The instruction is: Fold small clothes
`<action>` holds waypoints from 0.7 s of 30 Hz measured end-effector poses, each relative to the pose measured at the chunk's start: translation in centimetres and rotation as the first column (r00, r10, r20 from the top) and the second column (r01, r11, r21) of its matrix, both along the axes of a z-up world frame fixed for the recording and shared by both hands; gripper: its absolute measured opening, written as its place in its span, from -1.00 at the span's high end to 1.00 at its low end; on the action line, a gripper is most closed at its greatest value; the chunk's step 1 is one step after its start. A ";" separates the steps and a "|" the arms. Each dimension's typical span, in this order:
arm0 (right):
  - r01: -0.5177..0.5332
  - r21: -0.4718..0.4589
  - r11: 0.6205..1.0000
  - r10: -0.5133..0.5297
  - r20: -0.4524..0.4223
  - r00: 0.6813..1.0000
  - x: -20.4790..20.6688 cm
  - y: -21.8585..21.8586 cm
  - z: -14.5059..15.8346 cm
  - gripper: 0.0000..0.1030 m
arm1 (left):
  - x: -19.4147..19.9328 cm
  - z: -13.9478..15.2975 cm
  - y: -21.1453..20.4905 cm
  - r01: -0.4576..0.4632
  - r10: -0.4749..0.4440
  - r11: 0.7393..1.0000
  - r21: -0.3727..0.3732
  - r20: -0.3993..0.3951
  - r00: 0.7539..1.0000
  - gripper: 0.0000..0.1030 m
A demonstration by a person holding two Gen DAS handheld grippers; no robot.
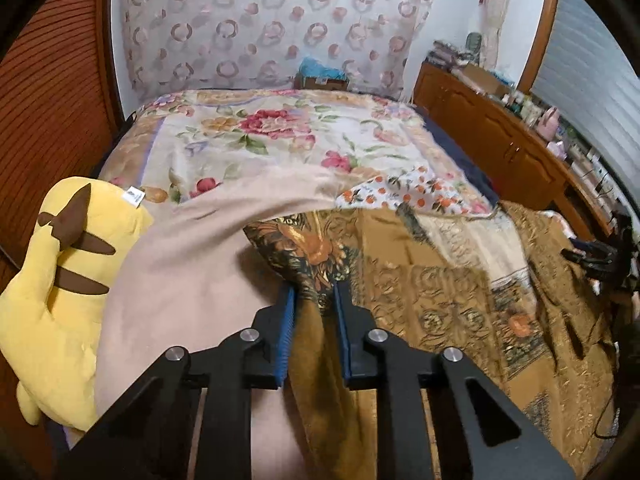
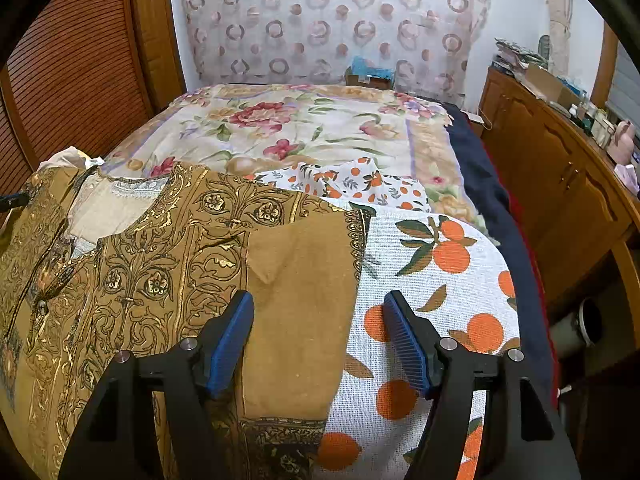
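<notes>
A brown and gold patterned garment (image 1: 440,280) lies spread on the bed. My left gripper (image 1: 314,292) is shut on a bunched fold of it, lifted off the bed. The garment also fills the left half of the right wrist view (image 2: 168,264). My right gripper (image 2: 320,304) is open just above the garment's plain brown right part, near its edge. Under that edge lies a white cloth with orange fruit print (image 2: 436,280); it also shows in the left wrist view (image 1: 420,196).
A yellow plush toy (image 1: 56,288) lies at the left on a pink blanket (image 1: 192,264). A floral bedspread (image 1: 280,136) covers the far bed. A wooden dresser (image 2: 560,184) with clutter stands to the right. A wooden slatted panel (image 2: 76,68) stands at the left.
</notes>
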State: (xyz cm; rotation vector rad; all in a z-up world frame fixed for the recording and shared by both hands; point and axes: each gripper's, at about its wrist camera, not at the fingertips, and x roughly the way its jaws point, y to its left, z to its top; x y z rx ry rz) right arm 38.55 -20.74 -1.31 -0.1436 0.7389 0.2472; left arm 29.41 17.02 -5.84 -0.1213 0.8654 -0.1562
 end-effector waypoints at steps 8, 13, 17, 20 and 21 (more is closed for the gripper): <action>0.001 0.000 1.000 -0.001 0.000 1.000 0.0 0.1 0.0 -0.36 | 0.2 0.0 -0.2 0.007 -0.007 1.000 0.008 -0.005 1.000 0.71; 0.001 -0.001 1.000 -0.001 0.000 1.000 0.0 0.0 0.0 -0.36 | 0.2 0.0 -0.7 0.018 -0.018 1.000 0.006 -0.019 1.000 0.72; 0.002 -0.001 1.000 -0.002 0.001 1.000 0.1 0.1 -0.1 -0.36 | 0.0 -0.2 -0.7 0.020 -0.020 1.000 -0.006 -0.027 0.999 0.78; -0.013 0.002 1.000 0.013 0.004 1.000 0.0 0.3 -0.1 -0.20 | -0.8 0.6 -1.0 0.035 -0.035 0.998 -0.043 0.001 0.999 0.92; -0.028 0.004 1.000 0.028 0.008 1.000 -0.1 0.5 0.0 0.04 | -1.1 0.8 -1.2 0.039 -0.038 0.998 -0.045 0.007 0.999 0.92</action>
